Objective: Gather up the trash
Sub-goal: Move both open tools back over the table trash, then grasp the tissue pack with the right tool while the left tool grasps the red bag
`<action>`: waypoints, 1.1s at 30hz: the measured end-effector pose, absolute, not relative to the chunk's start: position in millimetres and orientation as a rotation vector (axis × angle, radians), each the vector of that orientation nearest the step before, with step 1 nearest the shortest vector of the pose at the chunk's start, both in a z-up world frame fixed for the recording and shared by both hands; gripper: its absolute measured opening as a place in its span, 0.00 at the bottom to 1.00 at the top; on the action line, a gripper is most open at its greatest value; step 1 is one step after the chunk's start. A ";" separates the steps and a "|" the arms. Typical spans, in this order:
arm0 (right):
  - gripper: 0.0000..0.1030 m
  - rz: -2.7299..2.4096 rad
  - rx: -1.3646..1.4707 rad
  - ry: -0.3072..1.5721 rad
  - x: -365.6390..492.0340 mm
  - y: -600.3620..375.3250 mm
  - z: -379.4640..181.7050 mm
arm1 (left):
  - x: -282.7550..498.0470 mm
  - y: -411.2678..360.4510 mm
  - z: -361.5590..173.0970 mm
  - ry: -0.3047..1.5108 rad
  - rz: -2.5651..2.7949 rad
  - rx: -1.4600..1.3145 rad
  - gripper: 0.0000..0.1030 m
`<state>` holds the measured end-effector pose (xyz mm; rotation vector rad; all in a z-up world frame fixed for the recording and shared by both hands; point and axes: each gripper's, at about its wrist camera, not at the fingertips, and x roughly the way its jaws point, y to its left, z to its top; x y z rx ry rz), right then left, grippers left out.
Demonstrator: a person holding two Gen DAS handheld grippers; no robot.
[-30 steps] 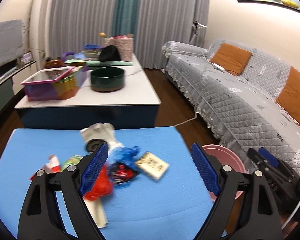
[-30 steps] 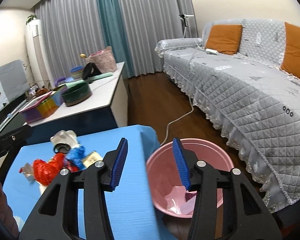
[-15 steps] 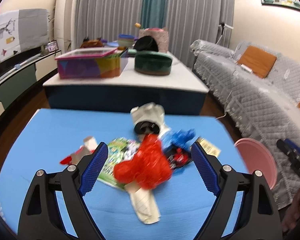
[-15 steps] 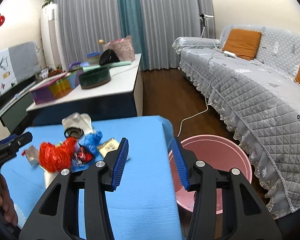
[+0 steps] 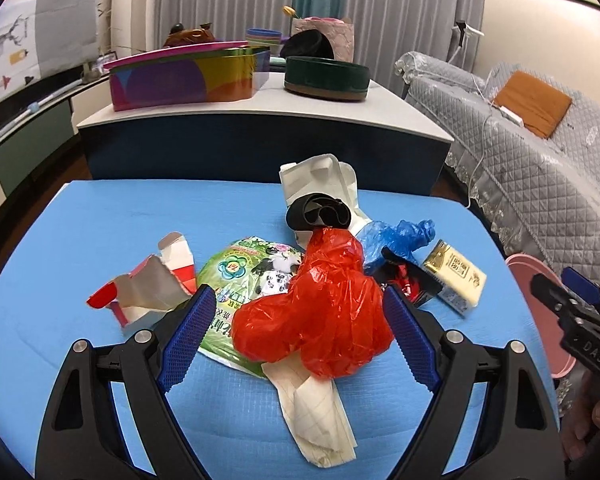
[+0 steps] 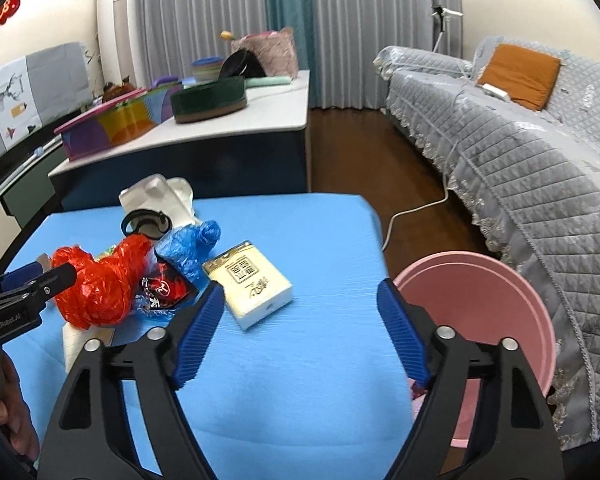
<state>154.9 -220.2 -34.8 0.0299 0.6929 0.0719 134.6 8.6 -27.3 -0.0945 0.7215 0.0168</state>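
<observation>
A heap of trash lies on the blue table [image 5: 80,240]: a red plastic bag [image 5: 320,320], a blue bag [image 5: 396,240], a yellow box [image 5: 456,276], a green packet [image 5: 240,272], a torn carton [image 5: 148,292] and a white paper bag with a black lid [image 5: 320,216]. My left gripper [image 5: 298,308] is open and low over the heap. The red bag shows between its fingers, and the pads stand clear of it. My right gripper [image 6: 300,292] is opening over bare table, with nothing between its jaws. The yellow box [image 6: 252,284] lies just ahead on its left.
A pink bin [image 6: 500,288] stands on the floor off the table's right edge, next to the grey covered sofa [image 6: 520,152]. Behind the blue table is a white-topped counter [image 5: 260,112] with a colourful tin and a dark green bowl.
My left gripper has come down and closer to the heap, so the red bag now fills the gap between its fingers. My right gripper has swung from over the pink bin to the table and has widened.
</observation>
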 end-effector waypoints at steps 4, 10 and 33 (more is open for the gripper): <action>0.85 0.104 0.024 0.733 170.6 -212.3 -48.7 | 140.6 8.1 -32.8 0.741 0.005 -0.095 0.80; 0.87 0.127 0.019 0.792 194.7 -203.7 -66.8 | 148.4 6.1 -37.5 0.760 -0.010 -0.104 0.80; 0.59 0.205 -0.022 0.909 224.1 -180.7 -92.8 | 149.8 9.1 -34.1 0.770 -0.024 -0.143 0.48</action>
